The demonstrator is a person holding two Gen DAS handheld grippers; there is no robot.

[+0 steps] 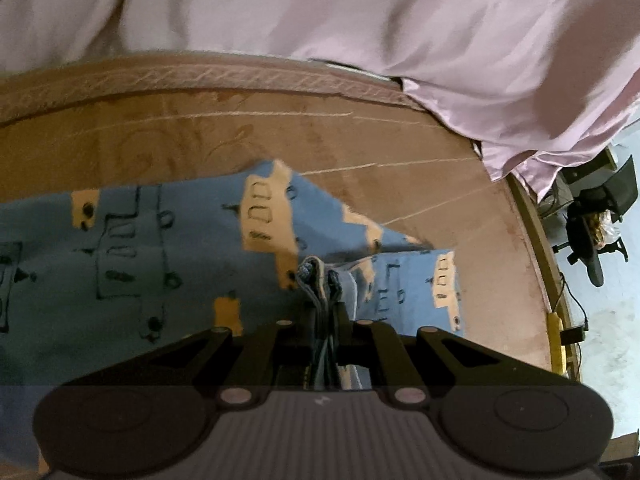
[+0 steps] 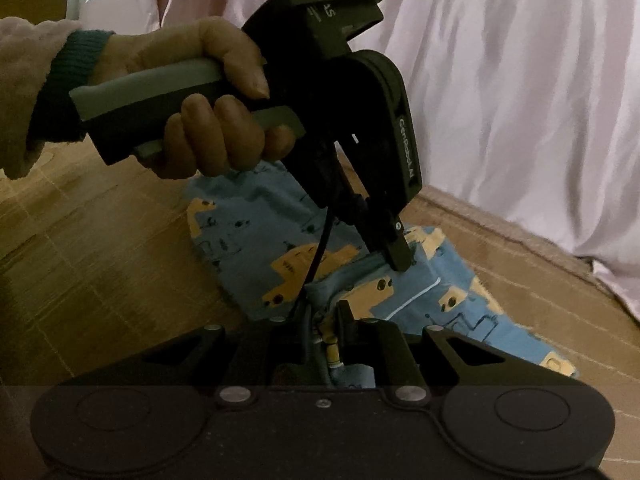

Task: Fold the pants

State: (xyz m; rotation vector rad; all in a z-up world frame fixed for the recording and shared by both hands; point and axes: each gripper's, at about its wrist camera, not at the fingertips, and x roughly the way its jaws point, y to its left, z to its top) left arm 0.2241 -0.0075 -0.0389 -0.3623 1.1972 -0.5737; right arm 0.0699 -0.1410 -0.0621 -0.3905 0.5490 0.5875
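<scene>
The left gripper [image 1: 325,280] pinches bunched edges of the blue pants [image 1: 132,248] (yellow patches); they lie on a brown mat [image 1: 360,140].

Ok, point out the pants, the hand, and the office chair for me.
pants [image 1: 168,248]: left wrist view, on the flat blue printed cloth left of the gripper.
hand [image 2: 208,92]: right wrist view, on the knuckles wrapped round the grey handle.
office chair [image 1: 596,220]: left wrist view, on its dark seat at the far right.

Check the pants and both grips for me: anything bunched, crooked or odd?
Nothing damaged. The pants lie rumpled on the tan cover, with a raised ridge where the left gripper pinches them; the right gripper clamps a bunched edge.
</scene>
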